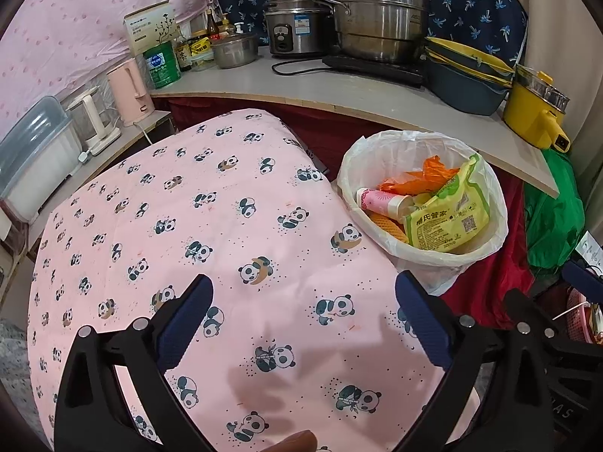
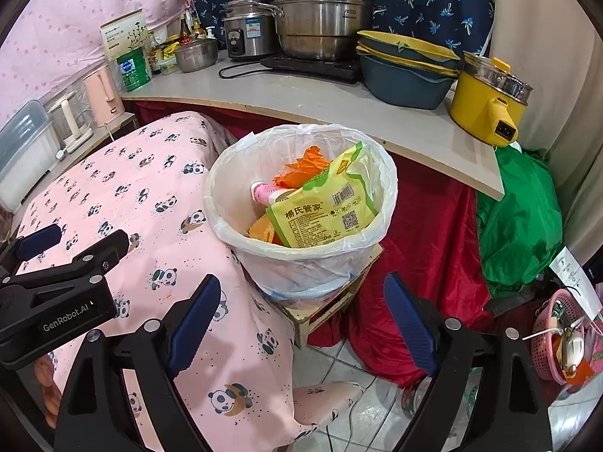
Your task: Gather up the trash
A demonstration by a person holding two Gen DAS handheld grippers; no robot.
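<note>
A bin lined with a white bag (image 2: 301, 260) (image 1: 426, 252) stands on a small wooden box beside the pink panda-print table. It holds a green and yellow food packet (image 2: 324, 207) (image 1: 448, 218), orange wrappers (image 2: 305, 167) (image 1: 426, 177) and a pink paper cup (image 2: 265, 192) (image 1: 380, 201). My left gripper (image 1: 301, 324) is open and empty above the panda cloth (image 1: 211, 233), left of the bin. My right gripper (image 2: 301, 324) is open and empty, in front of the bin and a little below its rim. The left gripper's body (image 2: 56, 293) shows at the left of the right wrist view.
A grey shelf (image 2: 339, 113) behind the bin carries steel pots (image 2: 320, 11), a rice cooker (image 2: 245, 34), stacked blue and yellow basins (image 2: 407, 71) and a yellow electric pot (image 2: 490, 101). Red cloth (image 2: 426, 233), a green bag (image 2: 520, 226) and a pink basket (image 2: 557, 335) sit at the right. Tiled floor lies below.
</note>
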